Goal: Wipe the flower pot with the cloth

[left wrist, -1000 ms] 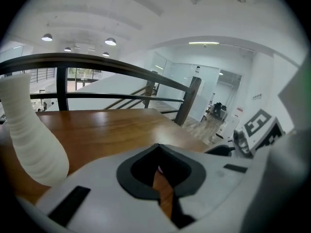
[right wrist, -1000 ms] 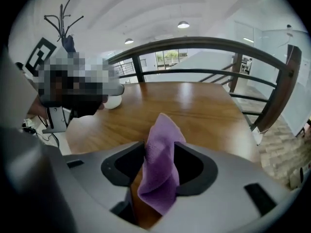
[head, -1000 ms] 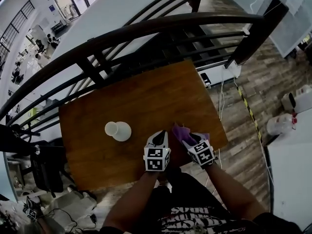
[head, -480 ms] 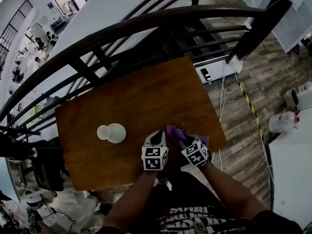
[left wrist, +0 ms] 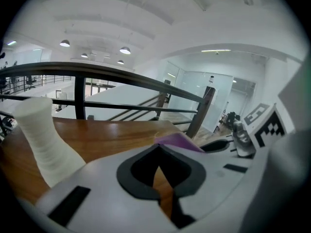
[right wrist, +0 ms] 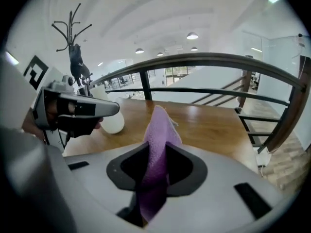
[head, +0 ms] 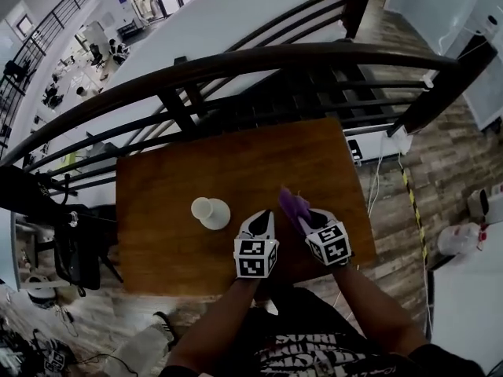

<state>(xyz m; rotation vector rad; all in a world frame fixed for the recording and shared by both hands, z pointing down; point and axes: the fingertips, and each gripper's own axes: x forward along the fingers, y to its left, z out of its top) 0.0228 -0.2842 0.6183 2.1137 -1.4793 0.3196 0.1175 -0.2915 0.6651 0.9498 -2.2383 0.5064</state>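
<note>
The white ribbed flower pot stands on the wooden table, left of both grippers and untouched. The purple cloth sticks up from the right gripper, whose jaws are closing with the fabric pinched between them. The left gripper has its jaws nearly together with nothing between them. Each gripper's cube bears black-and-white square markers. A dark railing runs beyond the table.

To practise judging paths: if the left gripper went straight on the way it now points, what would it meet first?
The left gripper would probably meet the brown wooden table top first, right of the white ribbed flower pot; depth is unclear.
</note>
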